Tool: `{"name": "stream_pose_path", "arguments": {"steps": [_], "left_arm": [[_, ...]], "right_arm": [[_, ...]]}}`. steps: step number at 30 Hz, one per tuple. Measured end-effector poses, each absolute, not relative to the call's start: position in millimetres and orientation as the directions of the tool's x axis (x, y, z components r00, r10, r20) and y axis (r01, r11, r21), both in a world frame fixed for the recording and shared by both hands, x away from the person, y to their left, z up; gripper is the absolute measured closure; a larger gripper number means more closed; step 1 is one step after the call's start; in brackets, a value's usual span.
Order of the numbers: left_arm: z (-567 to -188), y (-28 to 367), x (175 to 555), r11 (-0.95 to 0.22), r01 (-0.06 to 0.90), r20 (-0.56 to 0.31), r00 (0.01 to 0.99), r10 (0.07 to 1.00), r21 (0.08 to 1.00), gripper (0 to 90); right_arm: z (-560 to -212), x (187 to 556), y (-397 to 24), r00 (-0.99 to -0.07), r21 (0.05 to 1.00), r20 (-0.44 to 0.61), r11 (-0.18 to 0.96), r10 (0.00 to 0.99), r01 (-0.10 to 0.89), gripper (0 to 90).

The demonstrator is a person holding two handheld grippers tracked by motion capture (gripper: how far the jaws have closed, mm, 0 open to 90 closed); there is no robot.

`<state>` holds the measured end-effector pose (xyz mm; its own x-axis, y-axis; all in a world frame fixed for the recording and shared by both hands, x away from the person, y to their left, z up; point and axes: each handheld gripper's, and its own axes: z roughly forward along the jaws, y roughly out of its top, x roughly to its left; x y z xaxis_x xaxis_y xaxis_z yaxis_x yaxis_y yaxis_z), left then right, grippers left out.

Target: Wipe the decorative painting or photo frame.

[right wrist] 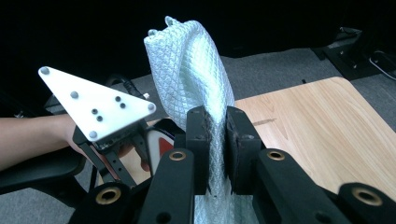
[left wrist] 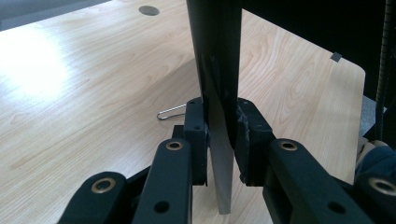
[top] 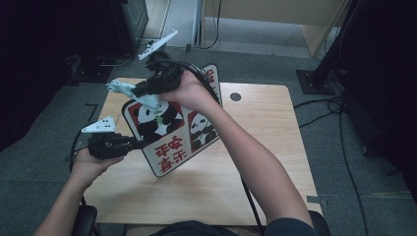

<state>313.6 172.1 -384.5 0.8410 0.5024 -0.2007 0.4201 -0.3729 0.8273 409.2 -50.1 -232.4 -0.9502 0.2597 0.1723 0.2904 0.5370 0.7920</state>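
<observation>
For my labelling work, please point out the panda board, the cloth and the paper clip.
panda board point(top: 153, 121): high view, its left panda picture.
cloth point(right wrist: 189, 65): right gripper view, its upper fold.
paper clip point(left wrist: 170, 112): left gripper view, its wire loop.

Waffle-textured pale cloth point(right wrist: 187, 70), glossy printed panda board point(top: 167, 132), matt wood-grain table point(top: 265, 147)

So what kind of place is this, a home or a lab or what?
Probably a recording lab or office workspace, not a home. A small light wooden table stands on grey carpet, black cables trail across the floor, and black equipment stand bases sit around it.
</observation>
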Motion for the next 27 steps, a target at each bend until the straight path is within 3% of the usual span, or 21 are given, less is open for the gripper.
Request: {"name": "stream_pose_path", "arguments": {"steps": [27], "left_arm": [[-385, 172, 314, -0.365, 0.431, -0.213, 0.836, 0.505, 0.826, 77.1]], "right_arm": [[-233, 425, -83, -0.930, 0.795, 0.176, 0.510, 0.322, 0.327, 81.1]]}}
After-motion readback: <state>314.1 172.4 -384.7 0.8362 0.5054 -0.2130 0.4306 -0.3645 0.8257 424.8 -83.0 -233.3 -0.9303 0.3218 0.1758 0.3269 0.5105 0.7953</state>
